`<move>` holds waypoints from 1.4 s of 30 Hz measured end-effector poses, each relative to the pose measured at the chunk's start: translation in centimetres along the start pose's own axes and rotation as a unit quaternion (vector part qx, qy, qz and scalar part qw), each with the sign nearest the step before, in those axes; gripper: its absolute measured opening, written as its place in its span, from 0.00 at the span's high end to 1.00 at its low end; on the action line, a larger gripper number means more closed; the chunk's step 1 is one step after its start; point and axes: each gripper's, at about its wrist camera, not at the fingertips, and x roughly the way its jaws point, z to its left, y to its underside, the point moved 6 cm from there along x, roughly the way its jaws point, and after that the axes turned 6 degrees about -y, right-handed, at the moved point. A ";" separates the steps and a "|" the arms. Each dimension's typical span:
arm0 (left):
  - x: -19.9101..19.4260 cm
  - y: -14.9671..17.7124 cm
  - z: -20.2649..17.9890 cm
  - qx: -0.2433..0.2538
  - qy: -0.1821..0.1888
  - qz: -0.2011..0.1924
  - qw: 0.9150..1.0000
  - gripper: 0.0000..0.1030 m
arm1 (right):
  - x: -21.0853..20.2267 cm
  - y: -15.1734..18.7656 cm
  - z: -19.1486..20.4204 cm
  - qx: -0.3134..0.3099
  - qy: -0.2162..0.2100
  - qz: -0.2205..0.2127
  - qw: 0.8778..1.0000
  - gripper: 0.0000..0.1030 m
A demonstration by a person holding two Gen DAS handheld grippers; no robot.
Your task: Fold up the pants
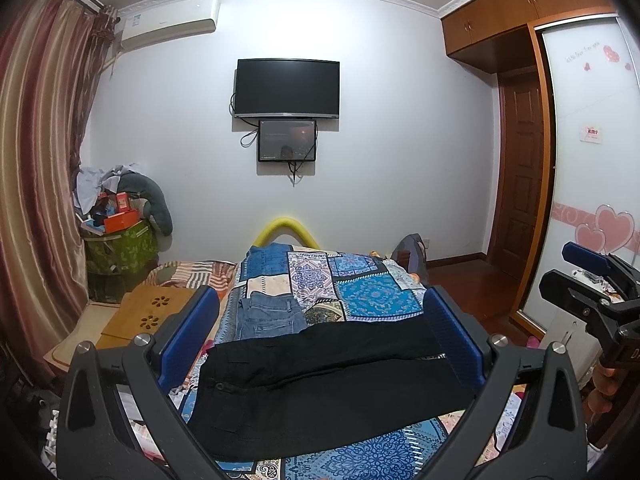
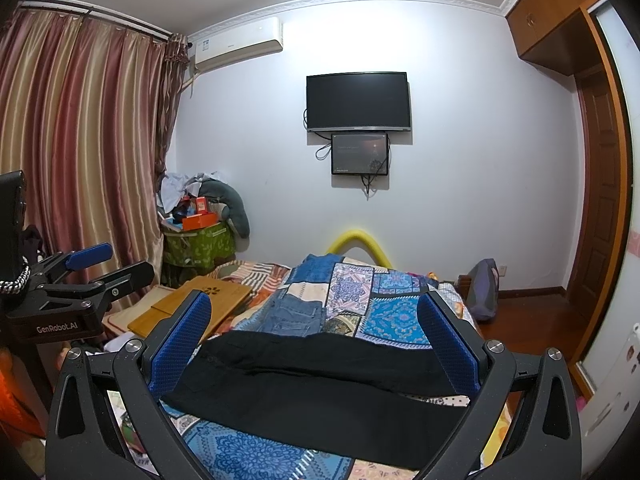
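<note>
Black pants [image 1: 320,384] lie spread across the near end of the bed on a blue patchwork quilt [image 1: 360,296], waist to the left and legs running right. They also show in the right wrist view [image 2: 320,384]. My left gripper [image 1: 320,320] is open and empty, held above the pants. My right gripper [image 2: 316,320] is open and empty, also above the pants. Each gripper shows at the edge of the other's view: the right one [image 1: 588,276] and the left one [image 2: 108,264]. Folded blue jeans [image 1: 270,316] lie just beyond the black pants.
A wooden lap desk [image 1: 148,312] lies at the bed's left side. A green bin [image 1: 120,248] piled with clutter stands by the curtain [image 1: 36,160]. A wardrobe [image 1: 592,160] and a door [image 1: 520,168] are on the right. A TV [image 1: 287,88] hangs on the far wall.
</note>
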 end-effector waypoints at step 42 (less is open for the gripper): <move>35.6 11.5 18.4 -0.012 -0.140 0.277 0.951 0.00 | 22.2 9.2 -12.0 0.000 0.004 0.208 0.978 0.00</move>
